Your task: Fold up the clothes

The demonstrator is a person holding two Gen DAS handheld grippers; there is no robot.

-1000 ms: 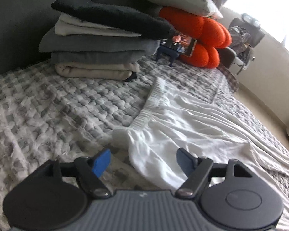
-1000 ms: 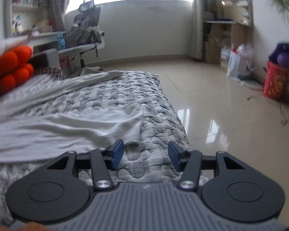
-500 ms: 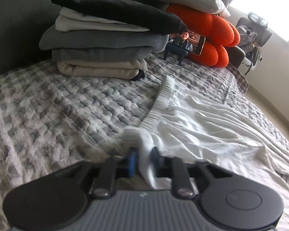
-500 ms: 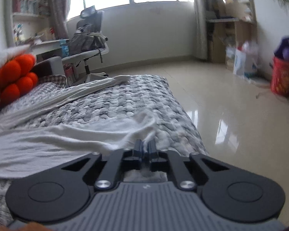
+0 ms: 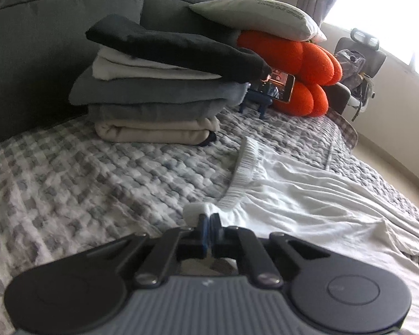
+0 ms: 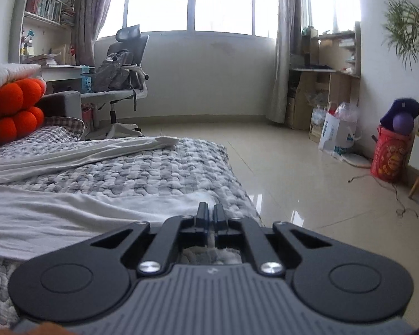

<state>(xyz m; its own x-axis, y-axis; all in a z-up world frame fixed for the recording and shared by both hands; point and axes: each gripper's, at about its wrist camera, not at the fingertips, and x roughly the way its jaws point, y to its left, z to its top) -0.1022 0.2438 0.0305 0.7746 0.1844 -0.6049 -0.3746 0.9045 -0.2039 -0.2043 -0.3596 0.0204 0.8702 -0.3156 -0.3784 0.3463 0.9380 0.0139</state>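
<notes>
Left tongs (image 5: 208,220): pressed together, pinching the near corner of the ribbed waistband of the white pleated cloth garment (image 5: 307,203); the jaws have just been closing on that fabric
Right tongs (image 6: 210,212): pressed together, pinching the hem edge of the same white garment (image 6: 69,209); the jaws have just been closing, fabric between them
Garment: spread flat on the grey-and-white woven quilt (image 5: 83,184) of the bed; one long strip runs toward 11 o'clock in the right wrist view
Stack of folded clothes (image 5: 159,89): at 11 o'clock in the left wrist view, black piece on top, beige at the bottom; apart from the garment
Orange plush cushion (image 5: 301,75): at 1 o'clock, under a white pillow (image 5: 259,16)
</notes>
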